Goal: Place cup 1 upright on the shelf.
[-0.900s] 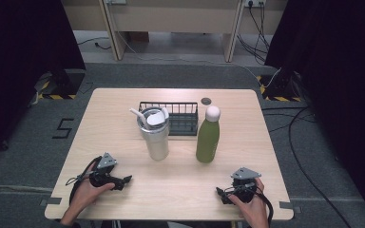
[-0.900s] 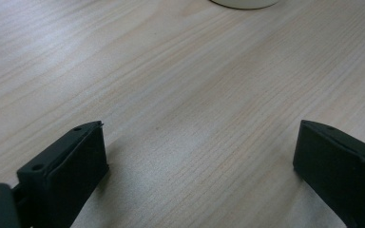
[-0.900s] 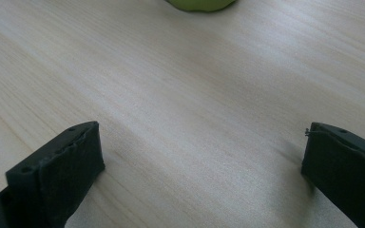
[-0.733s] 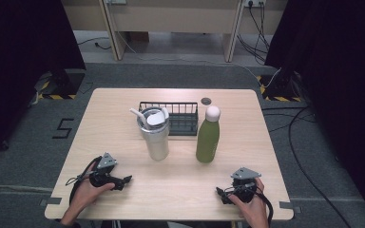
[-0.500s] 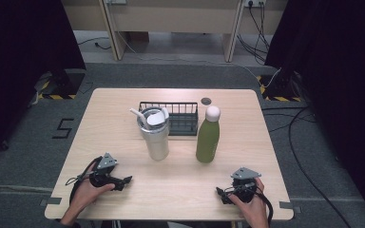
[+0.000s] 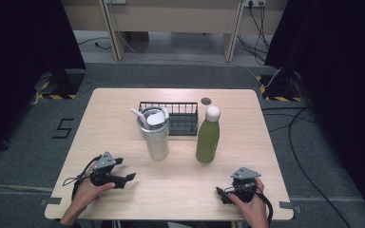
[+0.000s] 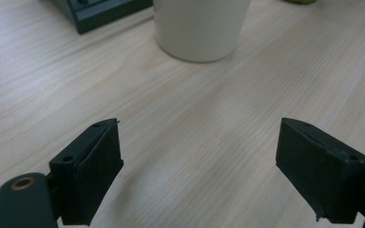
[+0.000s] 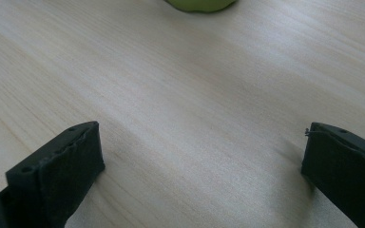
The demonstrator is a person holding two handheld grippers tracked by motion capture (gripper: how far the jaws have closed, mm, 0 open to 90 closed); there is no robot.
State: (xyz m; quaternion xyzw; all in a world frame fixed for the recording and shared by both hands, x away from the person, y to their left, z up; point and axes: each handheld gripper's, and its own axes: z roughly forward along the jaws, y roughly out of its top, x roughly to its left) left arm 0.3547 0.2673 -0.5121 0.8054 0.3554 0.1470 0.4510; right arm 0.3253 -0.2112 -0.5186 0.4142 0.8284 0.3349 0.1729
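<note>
Table (image 6: 123, 102), light wood: black wire rack (image 6: 183, 118) at the far middle; steel tumbler (image 6: 154, 135) with white lid and straw just before the rack's left end; green bottle (image 6: 208, 135), white cap, upright, just right of it; small dark disc (image 6: 206, 100) behind the rack. Left gripper (image 6: 126, 178) near the front left edge, jaws wide apart, empty, facing the tumbler across bare wood. Right gripper (image 6: 221, 194) front right, jaws wide apart, empty, facing the bottle. Nothing has shifted since the earlier frames.

A recording lab: black curtains (image 6: 24, 52) flank a lone wooden bench (image 6: 123, 102) on grey carpet (image 6: 24, 156), with hazard-taped floor mounts (image 6: 57, 88) and trailing cables (image 6: 297, 137).
</note>
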